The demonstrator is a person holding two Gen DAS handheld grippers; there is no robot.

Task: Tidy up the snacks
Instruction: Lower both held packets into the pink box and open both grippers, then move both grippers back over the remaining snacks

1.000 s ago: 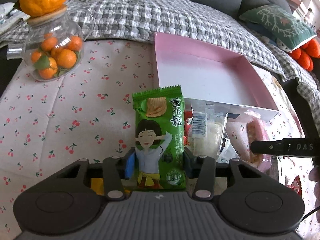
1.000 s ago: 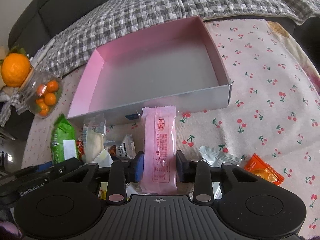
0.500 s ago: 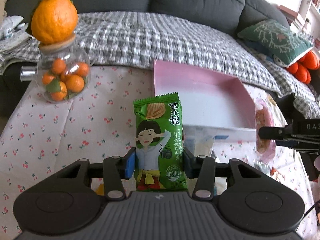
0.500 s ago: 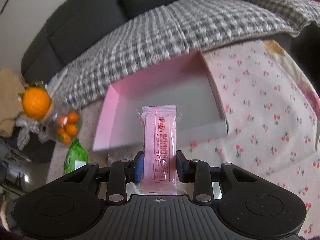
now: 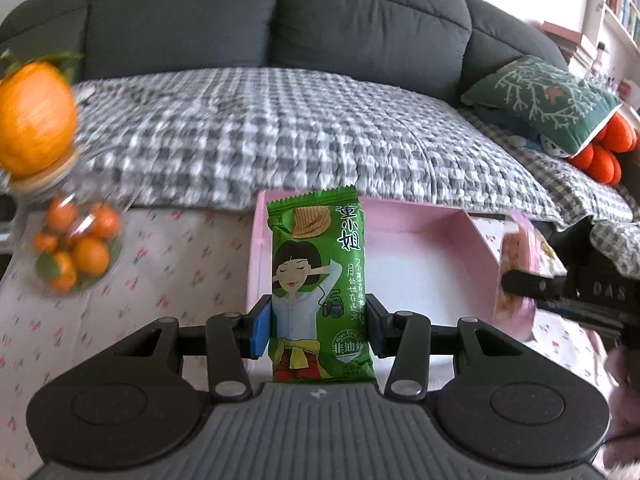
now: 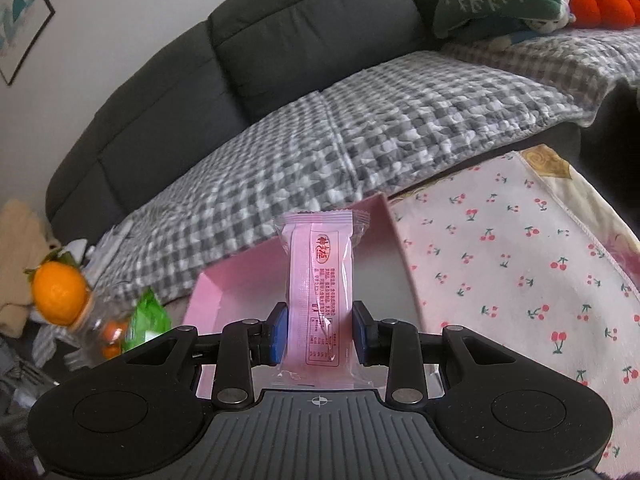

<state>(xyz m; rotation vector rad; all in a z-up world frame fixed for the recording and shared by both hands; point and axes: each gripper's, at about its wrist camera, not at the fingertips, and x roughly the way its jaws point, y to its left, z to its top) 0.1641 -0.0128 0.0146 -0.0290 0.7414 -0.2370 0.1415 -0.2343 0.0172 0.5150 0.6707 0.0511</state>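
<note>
Now I have both snacks up off the cherry-print tablecloth (image 6: 520,264) and carried toward the open pink cardboard box (image 5: 420,268); a second ago the box sat beyond a small heap of packets, and now that heap has dropped out of sight and the box lies right behind each packet. I judge this as transport nearly done, with placing in the box to come.

My left gripper (image 5: 318,330) is clenched on the green chip packet with the cartoon girl (image 5: 318,280): both blue pads press its lower half and it stands upright between them, over the box's near left corner.

My right gripper (image 6: 320,332) is clenched on the slim pink wrapped bar (image 6: 320,280), pads squeezing its lower part, the top standing free above the box interior.

The glass jar of small oranges (image 5: 72,248) stays well off to the left.
</note>
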